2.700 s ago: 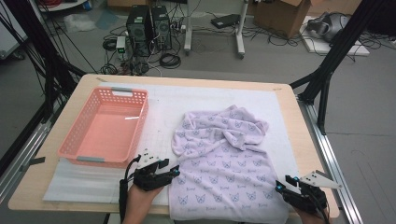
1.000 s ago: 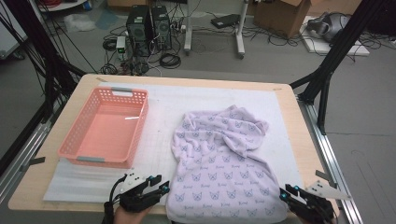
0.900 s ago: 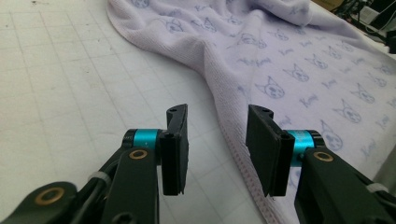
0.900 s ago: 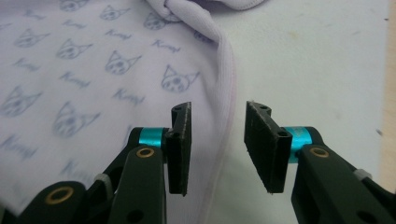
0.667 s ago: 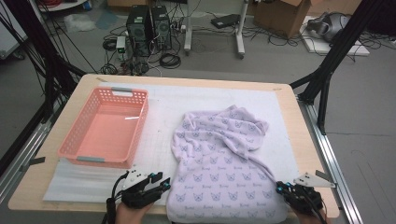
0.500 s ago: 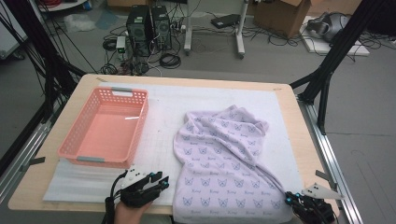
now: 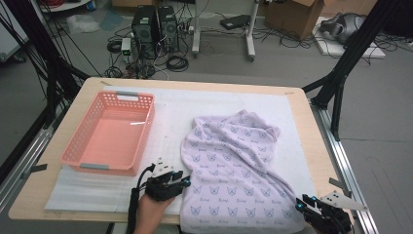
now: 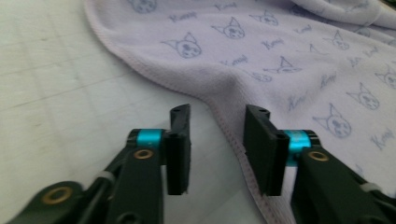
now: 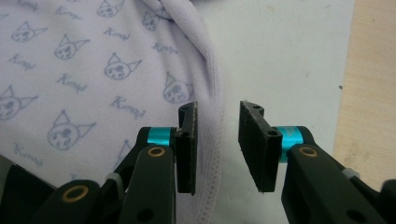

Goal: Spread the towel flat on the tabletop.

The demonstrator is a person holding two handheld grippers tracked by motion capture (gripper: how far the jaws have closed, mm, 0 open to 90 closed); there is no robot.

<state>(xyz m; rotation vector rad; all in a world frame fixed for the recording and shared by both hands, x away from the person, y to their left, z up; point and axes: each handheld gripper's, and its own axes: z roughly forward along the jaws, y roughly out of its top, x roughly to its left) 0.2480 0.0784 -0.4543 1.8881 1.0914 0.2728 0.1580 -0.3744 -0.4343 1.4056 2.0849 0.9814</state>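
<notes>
Left gripper (image 7: 187, 181) low at bottom centre, jaws just opened, straddling hem of one lilac cat-print towel (image 7: 234, 165). Right gripper (image 7: 298, 204) bottom right, jaws just opened over towel's other edge. One pink plastic basket (image 7: 78, 146) at left.

Your high view looks forward and down from above your side of the table (image 7: 53, 195), taking in its whole top. Each gripper view sits low and close, looking along its own fingers (image 8: 180, 140) (image 9: 187, 144). All three share the lilac towel (image 7: 234, 165) (image 8: 289, 60) (image 9: 93, 70).
</notes>
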